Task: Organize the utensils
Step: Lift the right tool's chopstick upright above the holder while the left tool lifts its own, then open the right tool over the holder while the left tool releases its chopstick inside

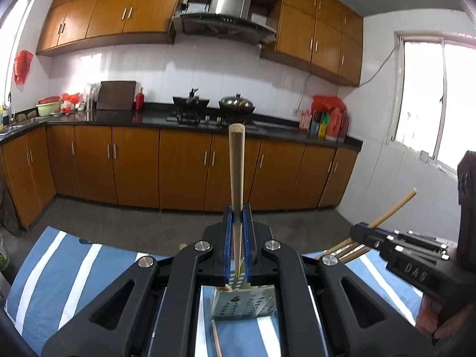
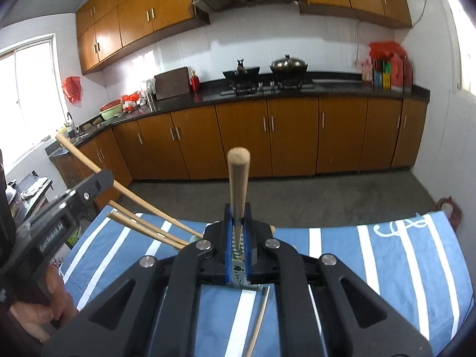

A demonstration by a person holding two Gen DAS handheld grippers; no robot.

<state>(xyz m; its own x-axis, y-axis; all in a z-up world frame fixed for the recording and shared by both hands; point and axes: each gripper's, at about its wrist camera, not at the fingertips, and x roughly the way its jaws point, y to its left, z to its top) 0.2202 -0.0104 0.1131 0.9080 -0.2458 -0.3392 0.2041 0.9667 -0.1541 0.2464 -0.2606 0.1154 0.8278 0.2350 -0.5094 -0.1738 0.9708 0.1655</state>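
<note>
My left gripper [image 1: 237,211] is shut on a wooden utensil handle [image 1: 236,160] that stands upright between its blue pads. Below it a perforated metal utensil holder [image 1: 242,305] sits on the blue and white striped cloth [image 1: 65,267]. My right gripper [image 2: 237,209] is shut on another wooden handle [image 2: 238,178], also upright, over the same holder [image 2: 239,270]. In the left wrist view the right gripper [image 1: 361,232] shows at the right with its handle [image 1: 392,209] slanting up. In the right wrist view the left gripper [image 2: 98,183] shows at the left, with other wooden sticks [image 2: 145,226] leaning out of the holder.
A loose chopstick [image 1: 216,339] lies on the cloth near the holder; a thin utensil [image 2: 258,318] lies by it in the right wrist view. Across the grey floor [image 2: 327,193] runs a kitchen counter [image 1: 148,119] with stove, pots and bottles.
</note>
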